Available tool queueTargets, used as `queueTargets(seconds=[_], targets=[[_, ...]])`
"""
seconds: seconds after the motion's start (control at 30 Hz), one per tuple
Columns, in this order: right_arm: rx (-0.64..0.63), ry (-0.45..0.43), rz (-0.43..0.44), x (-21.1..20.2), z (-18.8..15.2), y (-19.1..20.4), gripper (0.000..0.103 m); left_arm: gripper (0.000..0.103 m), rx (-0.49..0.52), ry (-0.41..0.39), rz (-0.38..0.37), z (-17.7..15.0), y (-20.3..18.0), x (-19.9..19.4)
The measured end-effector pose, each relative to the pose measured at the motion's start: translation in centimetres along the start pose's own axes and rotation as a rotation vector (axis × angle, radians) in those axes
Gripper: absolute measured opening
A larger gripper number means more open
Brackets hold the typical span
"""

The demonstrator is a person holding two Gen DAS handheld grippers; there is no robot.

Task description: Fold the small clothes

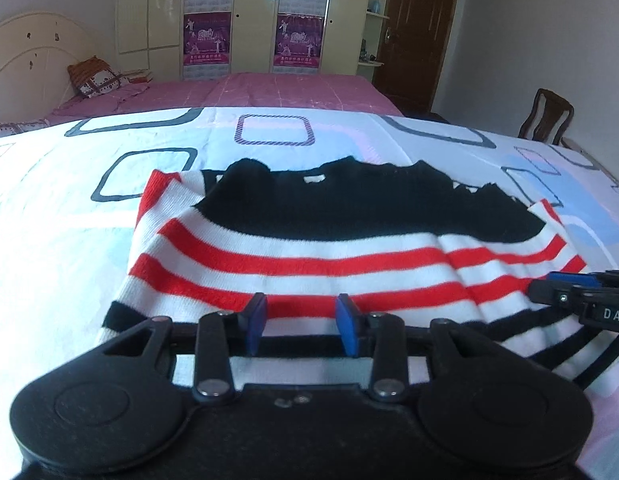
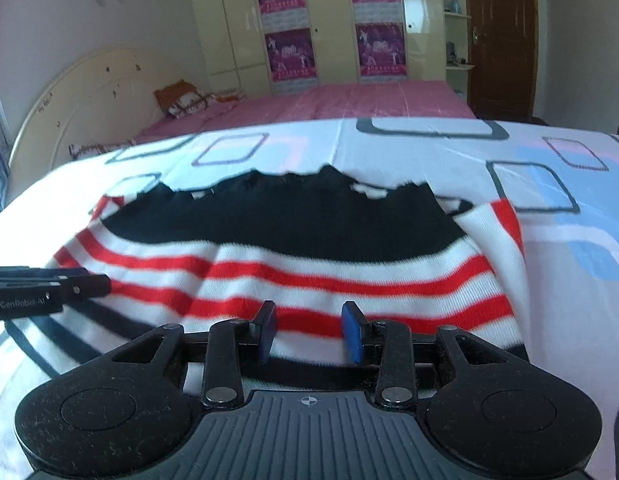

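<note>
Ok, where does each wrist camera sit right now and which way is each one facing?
Left wrist: on the left gripper, low over the near hem of the striped sweater, facing across the patterned sheet toward the wardrobe; its blue pads stand apart, and the right gripper enters at the right edge.
Right wrist: on the right gripper, same heading, pads apart; the left gripper enters at the left edge.
Shared: sweater, sheet, pink bed, wardrobe, brown door.
</note>
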State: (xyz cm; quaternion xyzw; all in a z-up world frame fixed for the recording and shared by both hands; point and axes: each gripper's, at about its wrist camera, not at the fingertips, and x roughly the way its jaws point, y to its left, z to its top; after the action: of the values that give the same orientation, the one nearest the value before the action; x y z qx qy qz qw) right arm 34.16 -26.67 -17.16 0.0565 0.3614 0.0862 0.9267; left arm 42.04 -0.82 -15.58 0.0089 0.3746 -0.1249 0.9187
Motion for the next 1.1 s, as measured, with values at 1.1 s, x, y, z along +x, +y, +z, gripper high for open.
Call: queueTargets(seconds=[1.1], targets=[[0.041,-0.018,-0.099,-4.2,-1.7,-0.2,0.037,0.049,-0.07,0.02,-0.003,-1.2,4.1,-4.3]])
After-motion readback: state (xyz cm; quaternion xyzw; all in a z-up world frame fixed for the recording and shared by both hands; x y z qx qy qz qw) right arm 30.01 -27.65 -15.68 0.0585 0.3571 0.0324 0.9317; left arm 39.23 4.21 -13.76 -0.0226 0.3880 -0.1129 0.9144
